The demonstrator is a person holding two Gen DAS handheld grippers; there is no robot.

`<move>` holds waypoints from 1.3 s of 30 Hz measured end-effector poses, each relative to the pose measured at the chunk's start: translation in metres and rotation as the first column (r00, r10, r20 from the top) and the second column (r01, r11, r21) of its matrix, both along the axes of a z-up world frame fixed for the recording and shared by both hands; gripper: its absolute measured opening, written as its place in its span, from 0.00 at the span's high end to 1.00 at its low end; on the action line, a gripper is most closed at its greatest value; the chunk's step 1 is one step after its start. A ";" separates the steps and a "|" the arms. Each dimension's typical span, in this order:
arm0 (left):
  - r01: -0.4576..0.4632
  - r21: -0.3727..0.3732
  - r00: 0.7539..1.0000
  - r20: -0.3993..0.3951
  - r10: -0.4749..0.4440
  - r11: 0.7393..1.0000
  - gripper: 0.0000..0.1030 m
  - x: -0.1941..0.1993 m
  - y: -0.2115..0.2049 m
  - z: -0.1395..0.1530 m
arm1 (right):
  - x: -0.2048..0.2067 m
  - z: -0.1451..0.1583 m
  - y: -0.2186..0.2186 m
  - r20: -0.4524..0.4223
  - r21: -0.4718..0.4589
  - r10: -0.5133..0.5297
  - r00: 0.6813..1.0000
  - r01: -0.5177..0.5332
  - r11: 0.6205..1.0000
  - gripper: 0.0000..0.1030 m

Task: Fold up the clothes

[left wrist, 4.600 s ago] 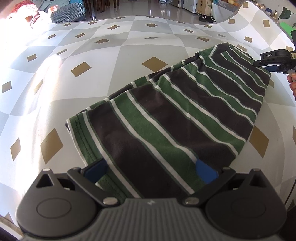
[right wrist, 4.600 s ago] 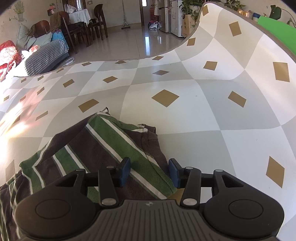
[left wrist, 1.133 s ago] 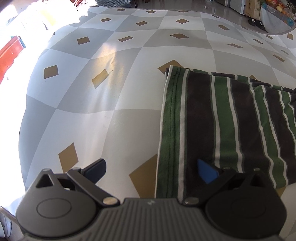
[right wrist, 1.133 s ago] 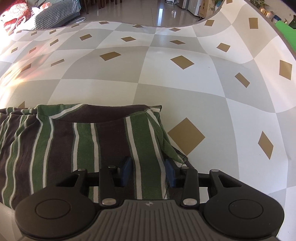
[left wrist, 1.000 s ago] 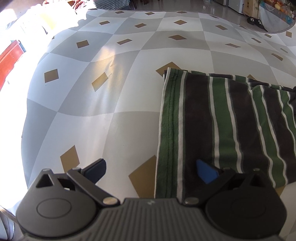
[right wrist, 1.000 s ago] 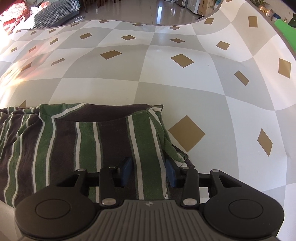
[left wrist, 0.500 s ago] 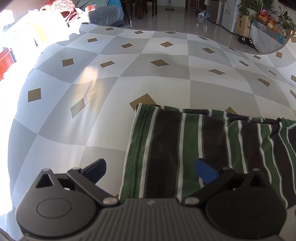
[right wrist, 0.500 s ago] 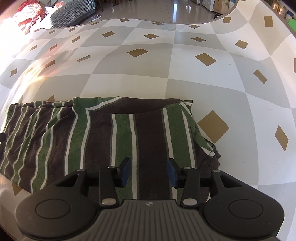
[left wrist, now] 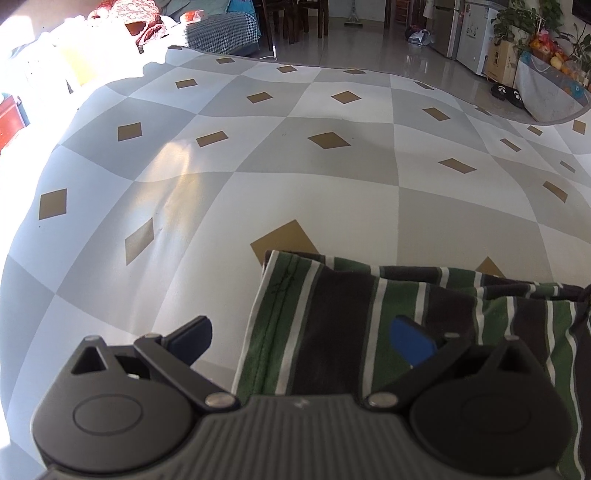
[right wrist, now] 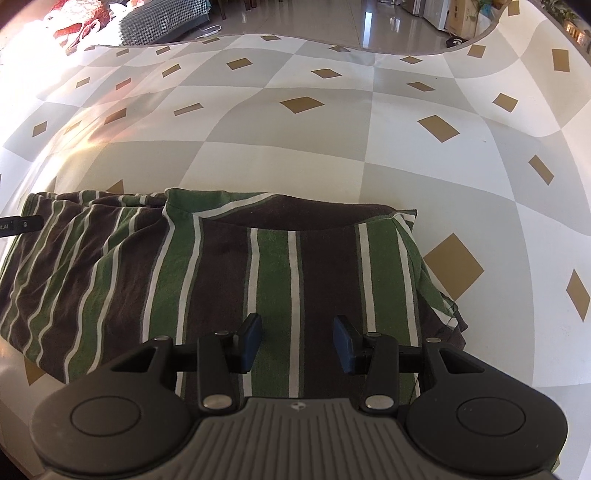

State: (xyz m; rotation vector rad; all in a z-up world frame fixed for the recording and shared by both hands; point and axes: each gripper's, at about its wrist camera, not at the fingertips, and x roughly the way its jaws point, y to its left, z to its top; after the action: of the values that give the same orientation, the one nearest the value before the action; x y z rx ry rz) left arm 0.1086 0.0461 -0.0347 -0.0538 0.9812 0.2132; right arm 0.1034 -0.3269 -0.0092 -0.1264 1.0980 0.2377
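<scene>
A folded striped garment (right wrist: 229,273), in green, dark brown and white, is laid flat on the checked tablecloth (right wrist: 332,158) marked with tan diamonds. It is spread beneath and ahead of the right gripper (right wrist: 297,341), whose fingers are held apart above the cloth with nothing pinched between them. The left gripper (left wrist: 303,339) is seen with its fingers spread wide; its left finger is over bare tablecloth and its right finger over the garment's hemmed edge. No brand writing is legible on the garment. Partial white lettering is noted on a black bar (right wrist: 18,225) at the garment's far left, too cut off to be read. Beyond the fingers, a tiled floor (left wrist: 362,40) and a houndstooth-covered seat (left wrist: 221,31) are recorded.
</scene>
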 end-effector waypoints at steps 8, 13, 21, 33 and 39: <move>-0.075 -0.004 0.997 0.007 0.075 0.997 0.00 0.014 0.015 -0.011 | 0.005 -0.007 0.001 0.001 -0.019 0.000 1.000 0.000 1.000 0.56; -0.134 -0.010 0.991 0.019 0.134 0.991 0.00 0.016 0.030 -0.013 | 0.007 -0.008 -0.010 0.002 -0.003 -0.038 0.999 0.038 0.999 0.56; -0.205 -0.014 0.978 0.026 0.206 0.979 0.00 0.013 0.043 -0.013 | 0.010 -0.008 -0.025 0.016 0.001 -0.084 0.996 0.084 0.996 0.57; -0.170 -0.008 0.985 0.015 0.170 0.985 0.00 0.005 0.038 -0.004 | 0.007 -0.004 -0.026 0.029 -0.047 -0.120 0.992 0.121 0.992 0.57; -0.071 0.001 0.996 0.057 0.071 0.997 0.00 -0.015 0.008 0.017 | 0.001 0.009 -0.008 0.067 0.043 -0.056 0.996 0.053 0.998 0.57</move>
State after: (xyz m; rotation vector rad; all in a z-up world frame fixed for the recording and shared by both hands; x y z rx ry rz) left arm 0.0935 0.0544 -0.0180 -0.0915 0.9231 0.2775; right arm 0.1041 -0.3350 -0.0001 -0.0668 1.0269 0.2056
